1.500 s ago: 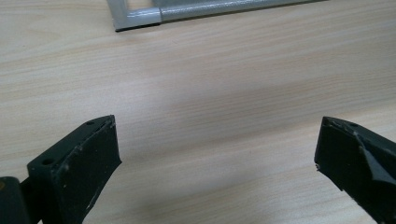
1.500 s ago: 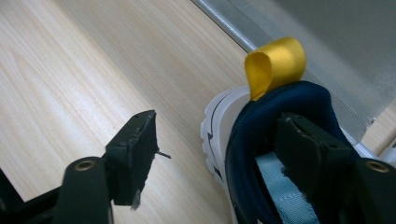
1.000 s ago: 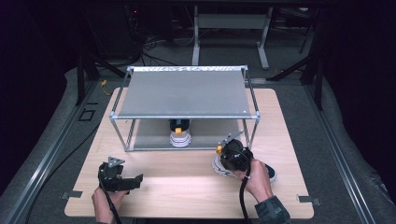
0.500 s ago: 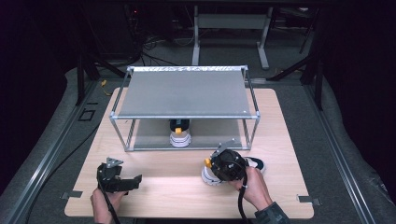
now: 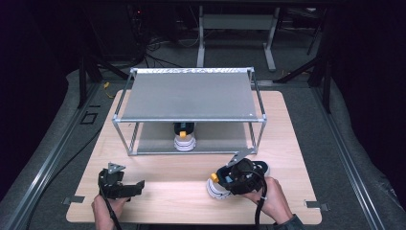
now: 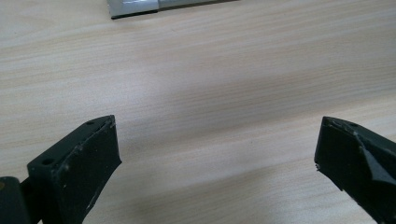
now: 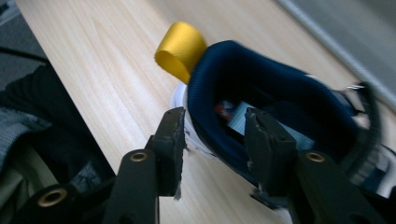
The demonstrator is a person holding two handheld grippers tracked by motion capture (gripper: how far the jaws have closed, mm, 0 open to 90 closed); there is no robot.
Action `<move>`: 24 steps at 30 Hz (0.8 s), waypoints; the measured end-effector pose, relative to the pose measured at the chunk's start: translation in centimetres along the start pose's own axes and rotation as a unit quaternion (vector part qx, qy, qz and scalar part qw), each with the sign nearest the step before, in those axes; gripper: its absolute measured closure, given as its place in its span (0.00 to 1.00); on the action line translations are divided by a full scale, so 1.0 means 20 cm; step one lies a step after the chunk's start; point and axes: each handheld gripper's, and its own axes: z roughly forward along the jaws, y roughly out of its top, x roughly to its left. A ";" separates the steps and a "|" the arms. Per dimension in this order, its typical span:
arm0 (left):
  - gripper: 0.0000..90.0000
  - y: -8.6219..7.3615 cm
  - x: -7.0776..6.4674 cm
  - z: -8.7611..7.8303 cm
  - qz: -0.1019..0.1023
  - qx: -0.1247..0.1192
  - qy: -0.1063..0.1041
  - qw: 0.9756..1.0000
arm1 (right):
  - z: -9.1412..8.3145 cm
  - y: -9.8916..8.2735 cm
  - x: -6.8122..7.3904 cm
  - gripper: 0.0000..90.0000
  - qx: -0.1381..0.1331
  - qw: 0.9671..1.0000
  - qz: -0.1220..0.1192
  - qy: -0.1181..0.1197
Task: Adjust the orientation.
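**Right jaws loosening on the near shoe's collar**

Nearest you, your left gripper [image 5: 125, 186] sits on the front-left of the tabletop [image 5: 172, 201], jaws spread wide with bare wood between them in the left gripper view. It holds nothing.

To the right, at about the same depth, your right gripper [image 5: 229, 179] is over the heel end of the navy shoe [image 5: 215, 188], which lies on the tabletop near the front edge, right of centre. In the right gripper view the jaws straddle the collar wall of the shoe [image 7: 261, 84]: one jaw outside against the white side, the other down inside the opening. They have just been opening, and a sliver of gap shows at the outer jaw, so read the grip as slack rather than clamped.

Handling, as a judgement: the shoe looks light, with a soft padded collar that will fold under pressure, and a stiffer white sole. The collar wall by the heel is a fair hold; the yellow pull loop [image 7: 180, 46] behind it is thin and floppy, likely to let the shoe swing. Expect the toe to droop if lifted by the heel.

Farther back, the metal rack [image 5: 191, 96] stands mid-table. A second shoe [image 5: 184, 139] sits heel-out on its lower shelf.
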 end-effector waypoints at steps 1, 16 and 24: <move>0.00 0.00 0.00 0.00 0.000 0.000 0.000 1.000 | -0.03 -0.01 -0.01 0.64 -0.011 1.000 0.004 -0.005; 0.00 0.01 -0.01 0.02 0.003 0.001 -0.003 1.000 | -0.06 -0.02 -0.23 0.68 -0.019 0.989 0.119 -0.082; 0.00 0.00 0.00 0.02 -0.001 0.002 -0.003 1.000 | 0.00 -0.01 -0.24 0.79 -0.014 0.991 0.110 -0.072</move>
